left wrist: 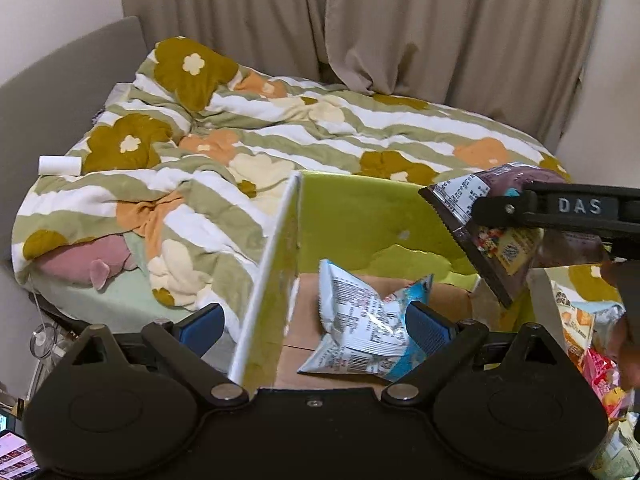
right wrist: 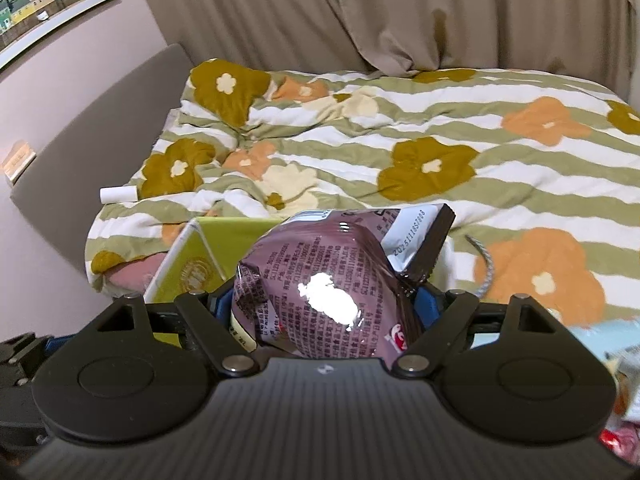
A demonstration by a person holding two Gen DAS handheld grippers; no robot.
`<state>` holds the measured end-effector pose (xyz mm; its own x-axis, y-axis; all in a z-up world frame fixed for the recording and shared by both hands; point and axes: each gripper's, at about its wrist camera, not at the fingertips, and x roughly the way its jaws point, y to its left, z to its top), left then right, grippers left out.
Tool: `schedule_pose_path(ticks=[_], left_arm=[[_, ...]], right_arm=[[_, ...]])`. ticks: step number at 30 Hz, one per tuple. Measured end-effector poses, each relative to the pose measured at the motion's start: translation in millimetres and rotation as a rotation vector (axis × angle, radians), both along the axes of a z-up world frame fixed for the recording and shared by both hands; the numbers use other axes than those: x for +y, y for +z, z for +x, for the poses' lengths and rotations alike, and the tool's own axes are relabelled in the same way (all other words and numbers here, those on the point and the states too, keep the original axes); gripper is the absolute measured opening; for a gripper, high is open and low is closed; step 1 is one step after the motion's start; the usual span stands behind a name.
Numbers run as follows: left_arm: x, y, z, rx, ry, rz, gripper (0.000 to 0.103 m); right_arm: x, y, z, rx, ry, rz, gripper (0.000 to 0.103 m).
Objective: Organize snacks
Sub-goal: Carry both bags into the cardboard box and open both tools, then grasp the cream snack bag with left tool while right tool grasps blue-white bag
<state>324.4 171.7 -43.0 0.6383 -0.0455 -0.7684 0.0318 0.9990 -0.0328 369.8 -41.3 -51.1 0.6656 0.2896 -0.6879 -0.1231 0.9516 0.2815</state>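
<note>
The bed (left wrist: 280,152) with its flowered quilt fills the space ahead of me, curtains (left wrist: 360,20) hanging behind it. In front of the bed stands the green box (left wrist: 360,216), its flaps up and its brown floor bare in part. My left gripper (left wrist: 316,322) straddles the box's left flap: one blue pad sits outside the wall, the other inside, and the jaws stand spread wide. The blue-and-white snack bag (left wrist: 360,320) lies loose on the box floor, touching the inner face of the pad on the box side, nowhere near the other pad, so I am not pinching it. My right gripper (right wrist: 326,304) hangs over the box's right side with the purple snack bag (right wrist: 320,280) lodged between its jaws; the puffy bag fills the gap from pad to pad, and I grasp it. More snack packets (left wrist: 592,344) are heaped just right of the box. A small white roll (left wrist: 60,165) lies on the quilt's far left edge.
</note>
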Motion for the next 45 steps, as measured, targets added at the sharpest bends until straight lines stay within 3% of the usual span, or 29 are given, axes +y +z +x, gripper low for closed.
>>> schedule_pose_path(ticks=[2, 12, 19, 29, 33, 45], left_arm=[[3.1, 0.2, 0.5, -0.002, 0.009, 0.0, 0.099], [8.0, -1.4, -8.1, -0.005, 0.017, -0.009, 0.099], [12.6, 12.4, -15.3, -0.037, 0.016, -0.015, 0.099], [9.2, 37.2, -35.1, -0.119, -0.019, -0.008, 0.099], [0.7, 48.2, -48.8, -0.153, -0.042, -0.013, 0.099], [-72.4, 71.8, -116.5, -0.21, -0.129, -0.068, 0.099]], right_arm=[[5.0, -1.8, 5.5, -0.008, 0.003, 0.005, 0.103], [4.4, -8.9, 0.8, 0.0, -0.047, 0.008, 0.103], [0.3, 3.1, -14.3, -0.017, -0.052, -0.007, 0.103], [-5.1, 45.9, -57.9, -0.079, -0.07, -0.085, 0.103], [-13.5, 60.4, -80.6, -0.11, -0.106, -0.062, 0.103], [-89.5, 95.5, -166.6, -0.192, -0.18, -0.041, 0.103]])
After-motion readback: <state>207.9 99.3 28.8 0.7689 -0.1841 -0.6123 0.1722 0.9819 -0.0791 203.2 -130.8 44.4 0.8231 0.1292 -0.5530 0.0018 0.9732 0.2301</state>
